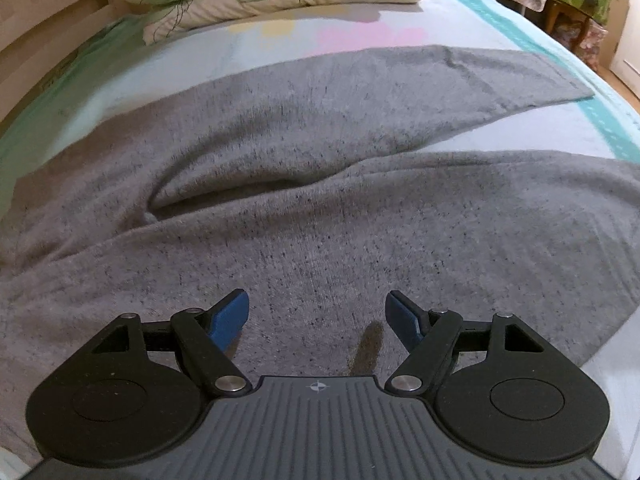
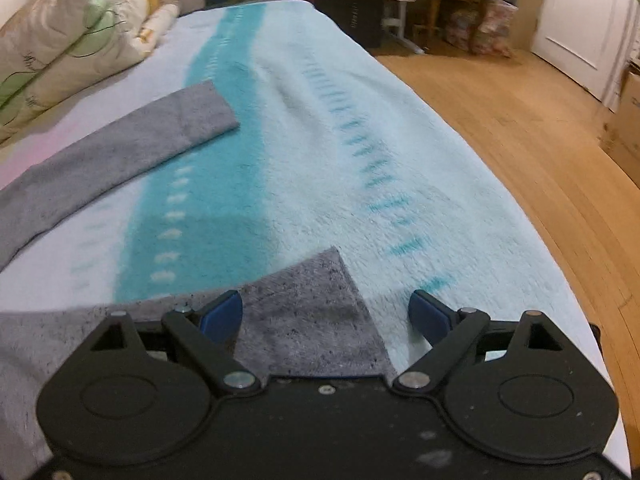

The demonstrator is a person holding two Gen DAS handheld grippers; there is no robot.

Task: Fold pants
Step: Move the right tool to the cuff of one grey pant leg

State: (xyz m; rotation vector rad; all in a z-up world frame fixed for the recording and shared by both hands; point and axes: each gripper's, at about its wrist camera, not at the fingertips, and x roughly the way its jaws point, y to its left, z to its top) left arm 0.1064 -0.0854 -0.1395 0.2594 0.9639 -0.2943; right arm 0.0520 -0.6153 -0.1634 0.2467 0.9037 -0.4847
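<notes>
1. grey speckled pants lie spread flat on a bed, on a pale blue and teal blanket.
2. in the left wrist view their long axis runs across the picture: the wide body of the garment is at the left, and the two legs stretch away to the right.
3. the legs part in a narrow v, with a wedge of blanket showing between them. the far leg ends in a straight hem near the bed's right edge; the near leg runs out of the frame on the right.
4. a soft fold ridge crosses the cloth where the legs meet.
5. the left tool hangs just above the near leg, its blue-padded jaws spread wide, grasping nothing.
6. in the right wrist view the right tool is at the end of the near leg, jaws also spread wide and empty. the left pad is over the grey cloth, the right pad over bare blanket, and the hem corner lies between them.
7. the far leg lies well apart, up and to the left.
8. a folded floral duvet sits along the far side of the bed.
9. a wooden floor lies to the right of the bed.
</notes>
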